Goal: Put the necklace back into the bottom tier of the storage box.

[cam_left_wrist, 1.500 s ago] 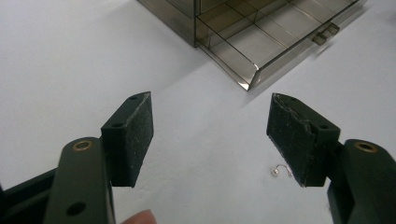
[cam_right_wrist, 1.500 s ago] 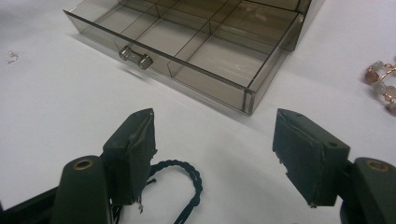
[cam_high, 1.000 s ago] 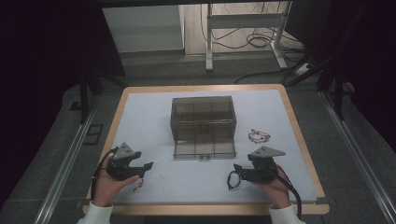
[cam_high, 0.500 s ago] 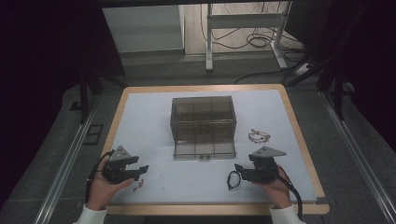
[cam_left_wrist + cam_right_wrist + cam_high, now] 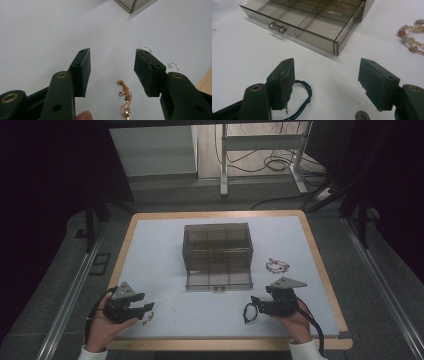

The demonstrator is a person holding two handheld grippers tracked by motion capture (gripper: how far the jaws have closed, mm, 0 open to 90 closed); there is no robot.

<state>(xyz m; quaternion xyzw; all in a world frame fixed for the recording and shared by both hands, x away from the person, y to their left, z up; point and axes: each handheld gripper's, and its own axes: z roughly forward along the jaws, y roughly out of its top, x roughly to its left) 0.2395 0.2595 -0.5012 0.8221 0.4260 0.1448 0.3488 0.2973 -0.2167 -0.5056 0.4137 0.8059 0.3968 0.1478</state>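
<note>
On the table (image 5: pixel 150 245) in the high view, the left tool (image 5: pixel 145 307) has dropped beside the gold necklace (image 5: pixel 148 319); the right tool (image 5: pixel 256 303) hasn't moved. Left gripper view: jaws, just narrowed, straddle the necklace (image 5: pixel 125 96) unclamped (grasp looks imminent). Right gripper view: right tool (image 5: pixel 328 86) released, black cord (image 5: pixel 303 96) between its jaws, drawer (image 5: pixel 312 27) open.

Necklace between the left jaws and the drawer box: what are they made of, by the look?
Necklace: looks like gold-toned metal; fine glinting links and a round pendant; plated or solid, can't tell. Drawer box: likely smoked clear plastic, glossy; dividers show through its walls.
</note>
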